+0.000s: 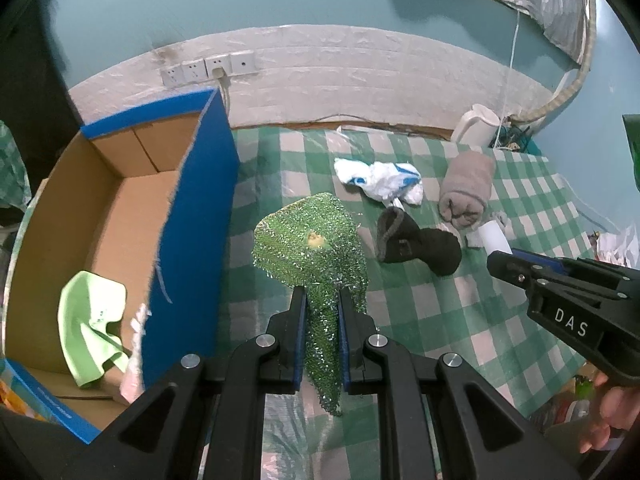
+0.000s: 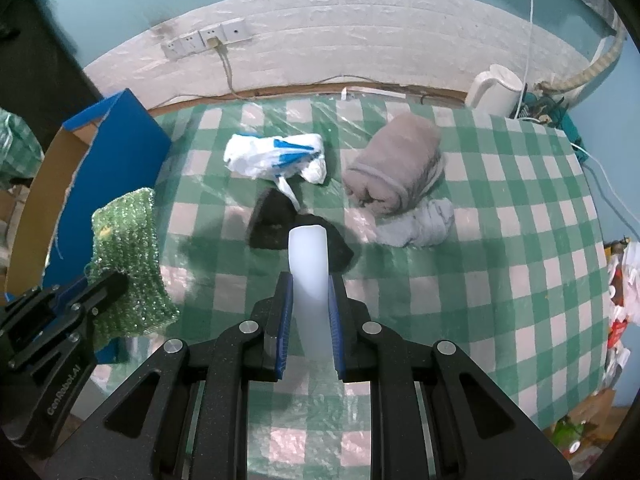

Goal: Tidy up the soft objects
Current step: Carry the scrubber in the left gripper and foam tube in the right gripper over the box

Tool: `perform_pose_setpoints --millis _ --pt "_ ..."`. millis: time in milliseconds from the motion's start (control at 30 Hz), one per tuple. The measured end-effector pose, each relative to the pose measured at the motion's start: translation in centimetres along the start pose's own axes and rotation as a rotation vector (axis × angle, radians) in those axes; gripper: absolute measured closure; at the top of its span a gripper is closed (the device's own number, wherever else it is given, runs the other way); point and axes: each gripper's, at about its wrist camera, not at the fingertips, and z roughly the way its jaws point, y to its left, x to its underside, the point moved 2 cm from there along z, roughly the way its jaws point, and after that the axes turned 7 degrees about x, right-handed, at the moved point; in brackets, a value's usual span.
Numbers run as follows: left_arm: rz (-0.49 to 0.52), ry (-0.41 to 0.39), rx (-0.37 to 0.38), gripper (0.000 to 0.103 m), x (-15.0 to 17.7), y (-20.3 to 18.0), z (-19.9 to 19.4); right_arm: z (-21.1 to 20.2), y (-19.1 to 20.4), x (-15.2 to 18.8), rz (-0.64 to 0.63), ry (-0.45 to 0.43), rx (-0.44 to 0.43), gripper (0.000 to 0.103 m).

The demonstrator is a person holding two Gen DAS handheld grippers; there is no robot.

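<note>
My left gripper (image 1: 323, 300) is shut on a glittery green knitted cloth (image 1: 310, 240) and holds it above the checked table, just right of the open blue cardboard box (image 1: 192, 216). The cloth also shows in the right wrist view (image 2: 128, 264). My right gripper (image 2: 309, 280) is shut on a white foam piece (image 2: 309, 268), which also shows in the left wrist view (image 1: 496, 236). A light green cloth (image 1: 90, 332) lies in the box. On the table lie a black sock (image 1: 416, 246), a rolled grey towel (image 2: 394, 164), a white-and-blue plastic bag (image 2: 276, 154) and a pale grey cloth (image 2: 420, 224).
A white kettle (image 2: 496, 90) and cables stand at the table's back right corner. Wall sockets (image 1: 208, 68) sit behind the box. The green-checked tablecloth (image 2: 500, 280) covers the table. Clutter lies off the right edge.
</note>
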Motion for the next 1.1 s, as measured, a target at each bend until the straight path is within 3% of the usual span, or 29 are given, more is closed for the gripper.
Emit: perform_pose_setpoints --millis 567,1100 --pt "-0.028 -0.051 -0.036 0.090 -1.3 1.7 -2.7 -2.5 1.7 -0.9 -0.025 -0.051 -0.015 0.087" --pt "-0.077 -0.098 -0.063 0.090 -1.6 4.7 -5.1 -4.4 6.3 -2.4 -0.094 -0.095 -0.058 0.087"
